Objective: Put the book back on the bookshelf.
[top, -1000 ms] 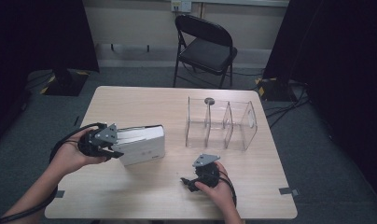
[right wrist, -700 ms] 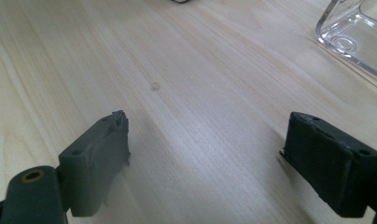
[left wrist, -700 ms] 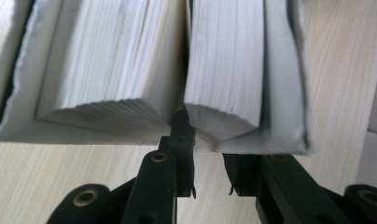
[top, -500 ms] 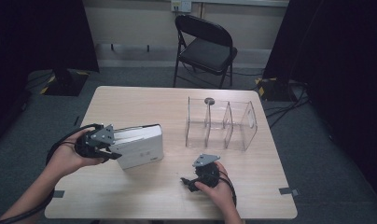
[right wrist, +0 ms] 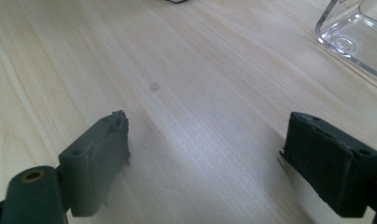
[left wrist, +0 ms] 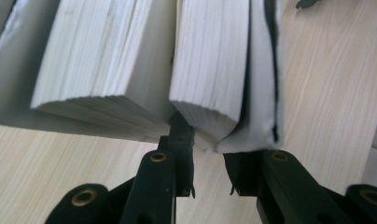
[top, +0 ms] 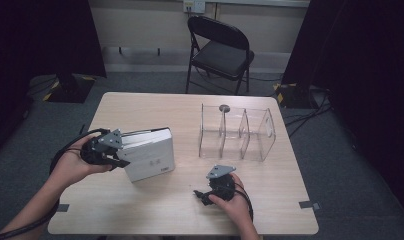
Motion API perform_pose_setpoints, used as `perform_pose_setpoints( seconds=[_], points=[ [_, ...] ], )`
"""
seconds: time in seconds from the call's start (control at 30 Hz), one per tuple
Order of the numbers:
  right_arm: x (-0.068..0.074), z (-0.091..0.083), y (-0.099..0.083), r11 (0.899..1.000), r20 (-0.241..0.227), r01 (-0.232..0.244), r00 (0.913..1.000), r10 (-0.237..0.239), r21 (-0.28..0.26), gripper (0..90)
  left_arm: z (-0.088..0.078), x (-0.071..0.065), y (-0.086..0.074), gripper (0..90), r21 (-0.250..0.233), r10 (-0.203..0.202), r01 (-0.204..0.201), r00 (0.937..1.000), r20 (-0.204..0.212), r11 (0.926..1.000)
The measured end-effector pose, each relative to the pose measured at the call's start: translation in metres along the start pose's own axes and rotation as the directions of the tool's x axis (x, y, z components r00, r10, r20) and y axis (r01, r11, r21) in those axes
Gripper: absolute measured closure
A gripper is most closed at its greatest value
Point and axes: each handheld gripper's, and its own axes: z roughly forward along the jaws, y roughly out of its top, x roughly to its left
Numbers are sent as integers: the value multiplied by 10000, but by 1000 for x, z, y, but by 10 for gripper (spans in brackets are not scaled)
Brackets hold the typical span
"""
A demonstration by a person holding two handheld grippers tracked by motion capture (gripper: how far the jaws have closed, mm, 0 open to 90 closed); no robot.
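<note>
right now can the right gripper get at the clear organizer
Probably yes. The right gripper sits open on bare table, and the clear organizer stands just beyond it with nothing between them.

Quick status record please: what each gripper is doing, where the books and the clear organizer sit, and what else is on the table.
left gripper: shut on the books, one jaw between two of them
books: white, on the table's left half, page edges facing the left gripper's camera
right gripper: open, nothing between the jaws, low over bare wood near the front edge
organizer: clear, with dividers, on the right half, apart from both grippers
table: light wood
chair: black folding, behind the table
</note>
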Motion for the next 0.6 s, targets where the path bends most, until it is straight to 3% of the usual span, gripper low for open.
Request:
perform_pose_setpoints(
  seconds=[0.37,0.6],
  points=[
    [0,0,0,10000,23,-52,10000,52,6,128,0,0,1,712,82,-117,120,9996,-269,9999],
    [0,0,0,10000,26,-56,10000,56,6,128,1,1,-2,686,-13,-344,344,9993,-147,9994]
  ],
)
